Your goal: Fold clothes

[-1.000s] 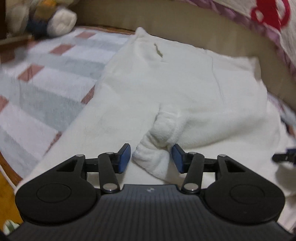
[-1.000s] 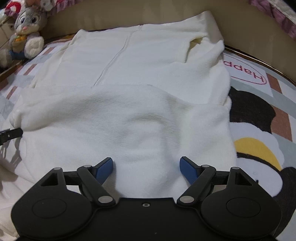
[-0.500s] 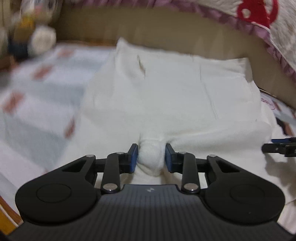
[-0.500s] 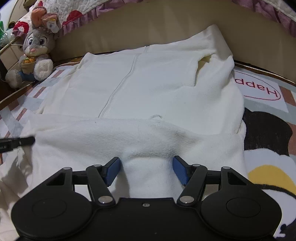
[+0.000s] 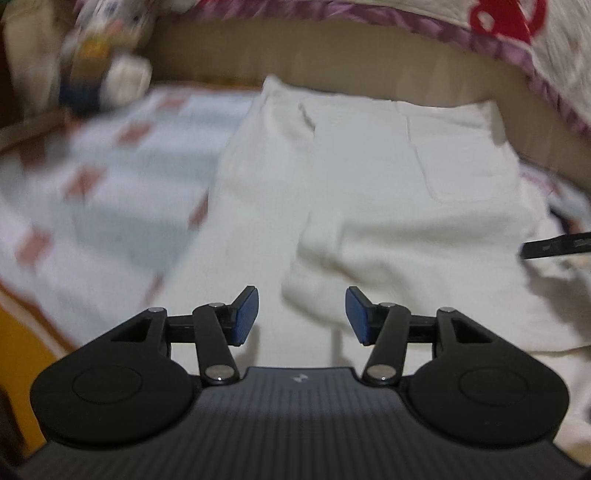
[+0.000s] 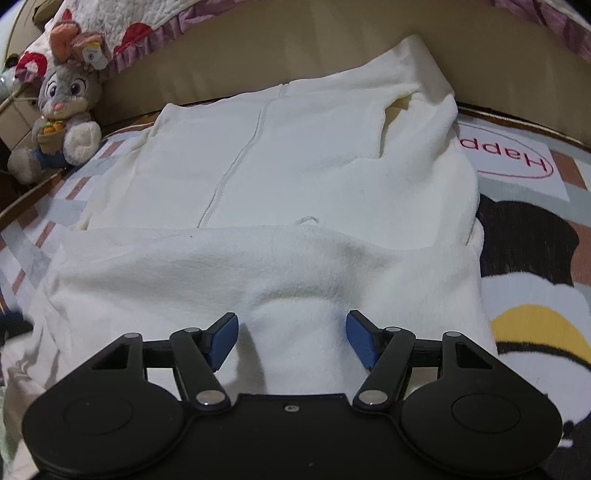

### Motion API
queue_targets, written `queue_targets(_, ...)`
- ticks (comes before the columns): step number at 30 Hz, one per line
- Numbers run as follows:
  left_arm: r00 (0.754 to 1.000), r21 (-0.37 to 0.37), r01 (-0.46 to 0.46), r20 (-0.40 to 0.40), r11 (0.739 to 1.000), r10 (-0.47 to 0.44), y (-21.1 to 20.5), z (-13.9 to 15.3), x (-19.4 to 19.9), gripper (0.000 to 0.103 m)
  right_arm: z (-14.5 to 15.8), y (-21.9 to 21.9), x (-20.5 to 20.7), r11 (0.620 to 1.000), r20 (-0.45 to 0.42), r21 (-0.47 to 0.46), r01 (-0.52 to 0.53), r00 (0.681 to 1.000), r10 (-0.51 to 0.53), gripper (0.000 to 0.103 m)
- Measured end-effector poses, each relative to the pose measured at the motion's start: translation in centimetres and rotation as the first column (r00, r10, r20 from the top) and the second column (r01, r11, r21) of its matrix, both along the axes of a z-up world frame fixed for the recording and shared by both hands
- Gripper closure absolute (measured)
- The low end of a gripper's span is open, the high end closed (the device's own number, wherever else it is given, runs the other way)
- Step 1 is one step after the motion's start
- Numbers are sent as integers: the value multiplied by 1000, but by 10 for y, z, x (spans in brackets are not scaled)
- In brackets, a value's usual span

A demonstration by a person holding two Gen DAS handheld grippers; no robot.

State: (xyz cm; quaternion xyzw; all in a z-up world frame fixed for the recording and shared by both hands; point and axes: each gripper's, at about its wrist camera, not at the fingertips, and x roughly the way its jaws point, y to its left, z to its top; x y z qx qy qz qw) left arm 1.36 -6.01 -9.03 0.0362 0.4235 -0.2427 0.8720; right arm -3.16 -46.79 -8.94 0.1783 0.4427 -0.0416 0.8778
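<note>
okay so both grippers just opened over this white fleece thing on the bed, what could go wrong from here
1. The fold on the white fleece garment lies puffy and uneven, so it may spring back now that the jaws of the left gripper and right gripper are open.
2. Fleece bunches between the right gripper's blue pads; pulling back could drag it.
3. The plush rabbit sits near the garment's far corner and could get knocked.

A home bedroom: a checked cartoon-print bedspread (image 6: 524, 236) against a tan padded headboard (image 6: 258, 48), a grey plush rabbit toy (image 6: 62, 107), a quilted ruffled pillow (image 6: 122, 26).
</note>
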Motion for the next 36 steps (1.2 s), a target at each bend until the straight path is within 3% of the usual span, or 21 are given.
queue_targets(4, 998, -12, -48, -45, 999, 48, 25, -6, -10, 51, -1, 4, 0, 1000, -26, -9, 1, 1000, -1, 32)
queue_targets(10, 999, -48, 42, 2, 998, -42, 14, 12, -8, 49, 0, 10, -1, 998, -36, -55, -12, 999, 10, 32)
queue_targets(16, 990, -79, 133, 53, 988, -129, 4, 31, -5, 49, 26, -9, -9, 997, 50, 63, 39, 998, -42, 32)
queue_targets(17, 984, -90, 170, 61, 981, -165, 1, 37, -5, 48, 35, -13, -7, 996, 64, 84, 30, 997, -35, 32)
queue_targets(19, 948, -118, 317, 75, 941, -310, -7, 65, -6, 42, 60, -23, -4, 994, 125, 109, -4, 992, -9, 32)
queue_targets(20, 936, -90, 352, 62, 932, -347, -15, 80, -2, 36, 72, -29, -1, 993, 153, 115, -22, 988, 5, 32)
queue_targets(22, 934, -16, 358, 23, 934, -358, -29, 106, 10, 34, 96, -42, 8, 993, 203, 113, -46, 979, 23, 32)
queue_targets(24, 956, 65, 294, -38, 954, -292, -44, 127, 32, 34, 116, -56, 21, 993, 239, 99, -61, 970, 36, 32)
queue_targets(26, 967, 166, 249, -93, 954, -236, -58, 139, 49, 34, 127, -72, 37, 992, 262, 89, -87, 963, 61, 31)
queue_targets(28, 973, 333, 231, -98, 914, -210, -78, 138, 63, 34, 130, -88, 51, 994, 284, 60, -89, 956, 69, 29)
queue_targets(30, 972, 403, 232, -63, 885, -226, -95, 135, 76, 34, 122, -107, 65, 998, 302, 10, -68, 951, 62, 29)
queue_targets(32, 970, 377, 235, -27, 896, -243, -113, 129, 92, 34, 101, -130, 78, 999, 283, -21, -36, 958, 40, 29)
queue_targets(36, 981, 232, 174, 47, 957, -190, -138, 111, 130, 34, 61, -172, 79, 996, 260, -30, 89, 962, -78, 29)
